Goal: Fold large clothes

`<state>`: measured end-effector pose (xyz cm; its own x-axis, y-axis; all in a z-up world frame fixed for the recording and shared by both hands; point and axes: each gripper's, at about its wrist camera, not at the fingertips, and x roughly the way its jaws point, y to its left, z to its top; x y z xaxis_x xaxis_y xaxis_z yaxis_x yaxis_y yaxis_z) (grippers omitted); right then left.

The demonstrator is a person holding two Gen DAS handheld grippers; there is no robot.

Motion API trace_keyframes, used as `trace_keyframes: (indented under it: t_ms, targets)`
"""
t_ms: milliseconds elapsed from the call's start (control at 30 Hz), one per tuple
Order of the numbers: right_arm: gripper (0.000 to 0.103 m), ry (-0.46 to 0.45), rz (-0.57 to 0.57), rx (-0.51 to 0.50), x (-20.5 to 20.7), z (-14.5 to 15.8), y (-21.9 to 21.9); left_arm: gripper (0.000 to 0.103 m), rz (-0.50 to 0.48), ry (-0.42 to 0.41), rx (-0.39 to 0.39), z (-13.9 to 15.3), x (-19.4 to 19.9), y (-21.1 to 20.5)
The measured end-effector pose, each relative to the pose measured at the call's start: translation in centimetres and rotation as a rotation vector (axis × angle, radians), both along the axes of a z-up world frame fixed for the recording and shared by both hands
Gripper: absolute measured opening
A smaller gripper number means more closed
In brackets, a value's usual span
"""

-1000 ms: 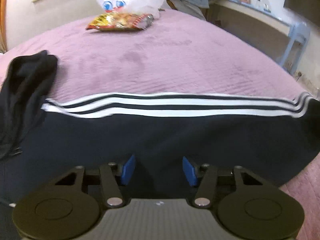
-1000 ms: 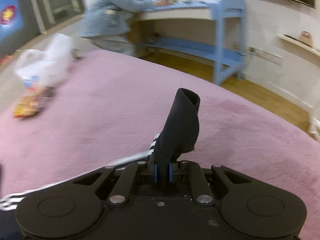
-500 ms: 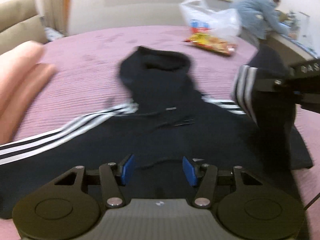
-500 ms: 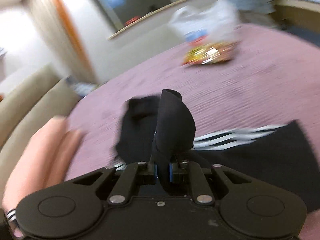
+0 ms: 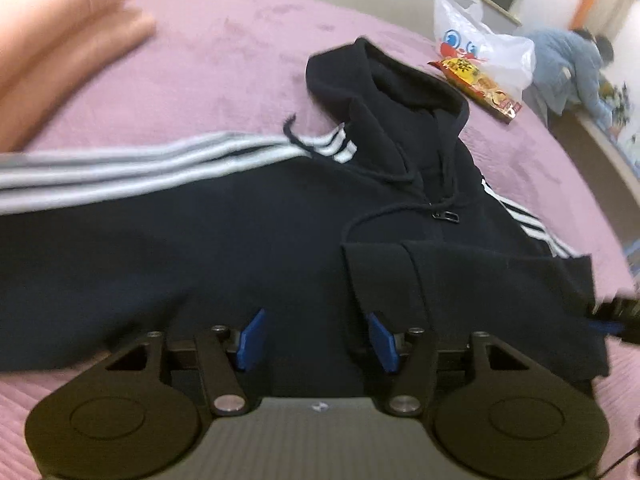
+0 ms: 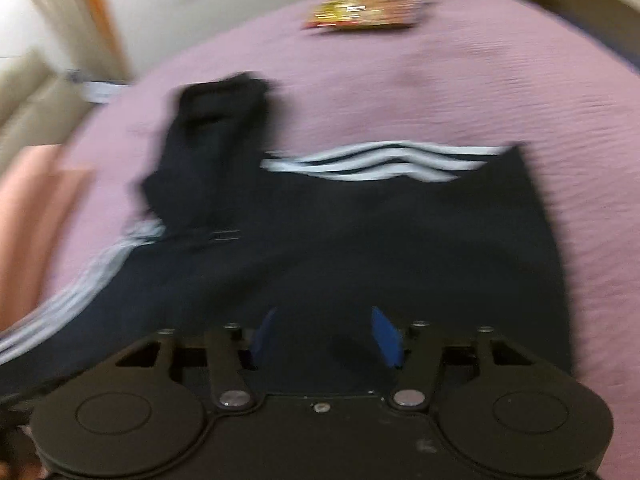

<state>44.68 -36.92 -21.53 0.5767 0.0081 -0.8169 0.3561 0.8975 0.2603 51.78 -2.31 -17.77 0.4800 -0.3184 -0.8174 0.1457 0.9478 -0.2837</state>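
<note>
Left wrist view: black hoodie point(image 5: 248, 240) lies spread on the purple bed point(image 5: 224, 64), hood point(image 5: 380, 80) toward the far side, white stripes along both sleeves. Zipper pull point(image 5: 446, 215) and drawstring sharp here. One sleeve point(image 5: 420, 276) is folded over the body, its cuff just ahead of the left tool point(image 5: 318, 334). Left tool's blue pads stand apart, nothing between them, over the dark cloth. Right tool point(image 5: 614, 318) shows at the right edge. Plastic bag point(image 5: 480, 44) and snack packet point(image 5: 476, 86) sit beyond the hood; a person point(image 5: 568, 68) bends at the far right. Pink pillow point(image 5: 52, 36) at upper left.

Right wrist view: blurred. Right tool point(image 6: 328, 338) has just been opening, pads apart, nothing clamped, hoodie point(image 6: 360, 248) below. Stripes wavy here; zipper smeared. Hoodie's right edge ends cleanly, with bare bed point(image 6: 592, 184) beyond. Snack packet point(image 6: 362, 14) far off.
</note>
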Motion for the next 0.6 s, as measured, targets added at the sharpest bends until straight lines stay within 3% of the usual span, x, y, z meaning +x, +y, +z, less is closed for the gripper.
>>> trace_keyframes:
  t_ms: [67,167,233,300,333,367,400,433,600]
  targets:
    - [0.019,0.055,-0.037,-0.056,0.0,-1.3,-0.8,0.059,0.007,0.039,-0.085,-0.9,0.2,0.2]
    - [0.019,0.119,-0.022,-0.044,0.1,-3.3,-0.5,0.063,-0.024,0.107,-0.202,-2.2,1.0,-0.6]
    - [0.019,0.116,-0.018,-0.083,-0.3,-3.8,0.0,0.063,-0.040,0.153,-0.244,-3.5,1.7,-1.5]
    - [0.019,0.118,-0.007,-0.123,-0.1,-3.6,0.9,0.062,-0.039,0.145,-0.254,-4.0,2.2,-2.3]
    - [0.020,0.118,-0.008,-0.131,0.0,-3.4,1.2,0.051,-0.037,0.141,-0.236,-4.2,2.5,-2.9]
    - [0.020,0.117,-0.011,-0.133,0.1,-3.7,1.3,0.023,-0.034,0.134,-0.206,-4.2,2.7,-3.3]
    - [0.020,0.117,-0.014,-0.132,0.2,-3.8,1.4,0.014,-0.036,0.127,-0.179,-4.1,3.0,-3.9]
    - [0.020,0.117,-0.015,-0.129,0.5,-3.9,1.2,0.009,-0.032,0.120,-0.186,-3.9,3.2,-4.0]
    - [0.020,0.075,0.001,-0.108,0.4,-2.2,1.4,0.009,-0.041,-0.052,-0.257,1.3,2.9,-3.3]
